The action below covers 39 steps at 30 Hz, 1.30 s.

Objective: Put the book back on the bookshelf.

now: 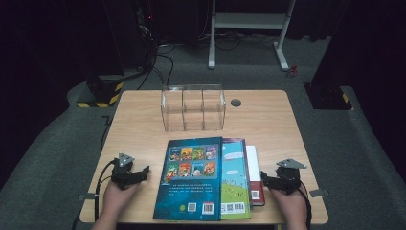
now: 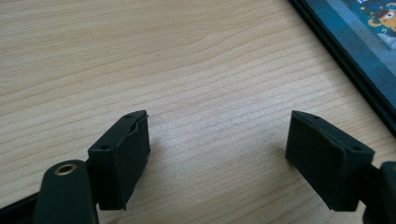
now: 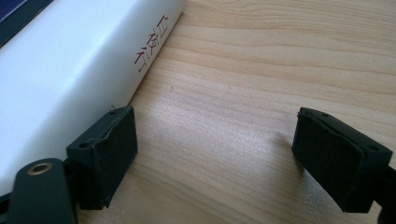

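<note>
Three books lie stacked on the table (image 1: 143, 129); blue book (image 1: 191, 179) topmost, white book (image 3: 70, 60) just beside the right tool (image 3: 215, 154); left tool (image 2: 217, 154) near (both gape wide, empty)

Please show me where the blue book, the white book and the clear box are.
blue book (image 1: 191, 179): high view, middle of its cover.
white book (image 3: 70, 60): right gripper view, on its white spine side.
clear box (image 1: 193, 108): high view, front wall of the middle compartment.

white book (image 1: 253, 167) mostly covered, forearms cropped
</note>
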### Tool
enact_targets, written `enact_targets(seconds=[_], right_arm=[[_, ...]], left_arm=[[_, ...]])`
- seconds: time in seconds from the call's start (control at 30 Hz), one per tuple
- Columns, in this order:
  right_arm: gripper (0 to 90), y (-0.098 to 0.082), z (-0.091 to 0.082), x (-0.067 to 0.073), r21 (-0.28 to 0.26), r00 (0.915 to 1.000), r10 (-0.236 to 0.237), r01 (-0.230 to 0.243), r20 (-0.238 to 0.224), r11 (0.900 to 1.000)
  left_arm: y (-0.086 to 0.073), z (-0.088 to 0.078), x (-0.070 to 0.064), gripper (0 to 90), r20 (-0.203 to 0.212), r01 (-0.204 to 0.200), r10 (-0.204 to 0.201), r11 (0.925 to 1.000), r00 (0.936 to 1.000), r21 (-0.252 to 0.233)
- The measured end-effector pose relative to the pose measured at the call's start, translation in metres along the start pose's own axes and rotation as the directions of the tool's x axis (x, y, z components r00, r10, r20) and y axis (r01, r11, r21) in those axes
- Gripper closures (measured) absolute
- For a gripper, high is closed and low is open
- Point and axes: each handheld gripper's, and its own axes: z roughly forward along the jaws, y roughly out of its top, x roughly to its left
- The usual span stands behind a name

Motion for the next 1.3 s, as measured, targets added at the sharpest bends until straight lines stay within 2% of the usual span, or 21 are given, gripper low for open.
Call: enact_targets(seconds=[0.2, 1.13, 1.23, 1.3], right_arm=[[13.9, 0.0003, 0.0005, 0.0023, -0.002, 0.9996, 0.018, -0.018, 0.020, 1.000], [16.1, -0.0003, -0.0012, 0.0028, -0.001, 0.9995, 0.021, -0.021, 0.023, 1.000], [16.7, -0.0004, -0.0024, 0.0023, -0.007, 0.9997, 0.005, -0.005, 0.023, 1.000], [16.9, -0.0002, -0.0048, 0.0012, -0.016, 0.9995, 0.022, -0.022, 0.021, 1.000]], left_arm=[[0.0003, -0.0002, 0.0001, 23.4, 0.006, -0.009, 0.009, 1.0000, 0.9999, 0.003], [-0.0011, -0.0015, -0.0004, 25.8, 0.011, -0.010, 0.010, 0.9999, 0.9999, -0.006], [-0.0011, -0.0012, -0.0003, 25.8, 0.010, -0.010, 0.010, 0.9999, 0.9999, -0.008], [-0.0011, -0.0013, -0.0004, 25.8, 0.009, -0.008, 0.008, 0.9999, 0.9999, -0.007]])
